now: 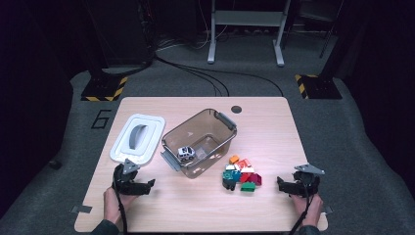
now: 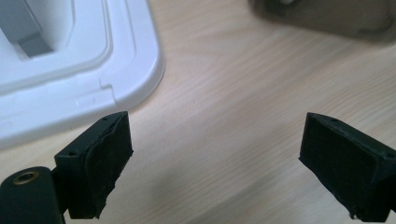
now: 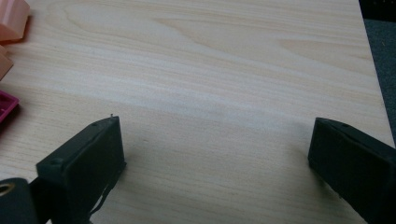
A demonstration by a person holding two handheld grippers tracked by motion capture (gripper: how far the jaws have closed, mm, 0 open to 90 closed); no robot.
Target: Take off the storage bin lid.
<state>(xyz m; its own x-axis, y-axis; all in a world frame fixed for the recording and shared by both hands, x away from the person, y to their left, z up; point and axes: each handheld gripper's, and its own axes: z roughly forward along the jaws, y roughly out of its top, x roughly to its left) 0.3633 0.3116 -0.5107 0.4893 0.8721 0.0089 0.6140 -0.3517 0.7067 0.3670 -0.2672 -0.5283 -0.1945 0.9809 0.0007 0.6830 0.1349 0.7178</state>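
A clear brownish bin (image 1: 200,142) stands at the table's middle with a small white toy car (image 1: 186,153) inside it. Its white lid (image 1: 137,138) lies flat to the left. A pile of several coloured bricks (image 1: 243,174) sits right of the bin. My left gripper (image 1: 146,185) rests low near the front left, just below the lid, open with nothing between its pads. In the left gripper view the gripper (image 2: 215,163) spans bare wood, with the lid (image 2: 70,60) at upper left and the bin (image 2: 327,18) at the top. My right gripper (image 1: 281,183) is open right of the bricks, its gripper (image 3: 215,168) over bare table.
The table's right edge (image 3: 369,60) runs close beside the right gripper. An orange brick (image 3: 11,21) and a magenta brick (image 3: 5,105) lie at the left of the right gripper view. A dark round grommet (image 1: 236,109) sits at the table's far side.
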